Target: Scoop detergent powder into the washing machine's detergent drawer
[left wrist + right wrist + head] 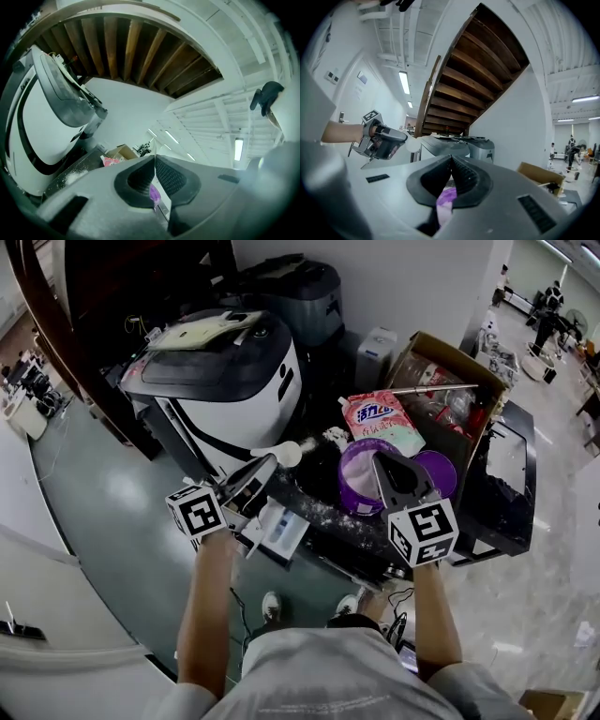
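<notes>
My left gripper (266, 466) was clamped shut on the scoop (289, 455), whose bowl sat just past my fingertips. My right gripper (382, 463) pinched the purple tub (353, 476) rim.

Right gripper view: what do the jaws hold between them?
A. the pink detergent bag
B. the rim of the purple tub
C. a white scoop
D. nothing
B: the right gripper is shut on purple plastic, which the head view shows is the purple tub rim.

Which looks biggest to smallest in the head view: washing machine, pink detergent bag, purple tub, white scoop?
1. washing machine
2. pink detergent bag and purple tub: they look alike, so not ranked
3. white scoop
</notes>
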Demonstrator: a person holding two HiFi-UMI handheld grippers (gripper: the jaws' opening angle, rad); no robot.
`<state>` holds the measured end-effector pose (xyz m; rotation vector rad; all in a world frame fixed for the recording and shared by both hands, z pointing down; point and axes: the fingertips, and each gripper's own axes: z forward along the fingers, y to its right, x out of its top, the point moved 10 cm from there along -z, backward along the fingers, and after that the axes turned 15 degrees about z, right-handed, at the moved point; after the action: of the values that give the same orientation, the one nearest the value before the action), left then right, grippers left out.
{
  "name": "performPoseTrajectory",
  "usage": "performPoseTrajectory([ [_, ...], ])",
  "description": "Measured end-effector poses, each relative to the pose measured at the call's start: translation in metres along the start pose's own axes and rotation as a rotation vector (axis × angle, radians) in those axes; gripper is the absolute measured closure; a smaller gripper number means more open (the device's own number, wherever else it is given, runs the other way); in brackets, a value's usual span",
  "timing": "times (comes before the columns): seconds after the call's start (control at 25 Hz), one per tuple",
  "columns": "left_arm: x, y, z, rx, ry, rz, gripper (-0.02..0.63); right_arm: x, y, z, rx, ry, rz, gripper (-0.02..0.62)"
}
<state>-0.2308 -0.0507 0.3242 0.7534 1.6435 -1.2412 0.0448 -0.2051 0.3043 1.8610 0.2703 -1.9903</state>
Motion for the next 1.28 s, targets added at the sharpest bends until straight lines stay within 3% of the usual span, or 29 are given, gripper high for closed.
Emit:
performPoseTrajectory([
  [0.2, -0.001, -0.026, -0.024, -0.073, -0.040, -0.032, 0.591, -0.016, -0.037, 0.005, -0.061, 0.011, 0.056, 0.589],
  [0.64, -0.043, -0.068, -0.049, -0.220, -0.159, -0.105, 0.591, -0.070, -0.110, 0.009, -0.167, -0.121, 0.084, 0.591],
  [0.96, -0.086, -0.093, -0.062, -0.281, -0.267, -0.143, 0.591, -0.114, -0.143, 0.018, -0.234, -0.179, 0.129, 0.591],
  [1.28, -0.125, -0.111, -0.064, -0.343, -0.431, -0.147, 0.591, -0.157, -0.157, 0.024, -0.298, -0.212, 0.211, 0.591],
])
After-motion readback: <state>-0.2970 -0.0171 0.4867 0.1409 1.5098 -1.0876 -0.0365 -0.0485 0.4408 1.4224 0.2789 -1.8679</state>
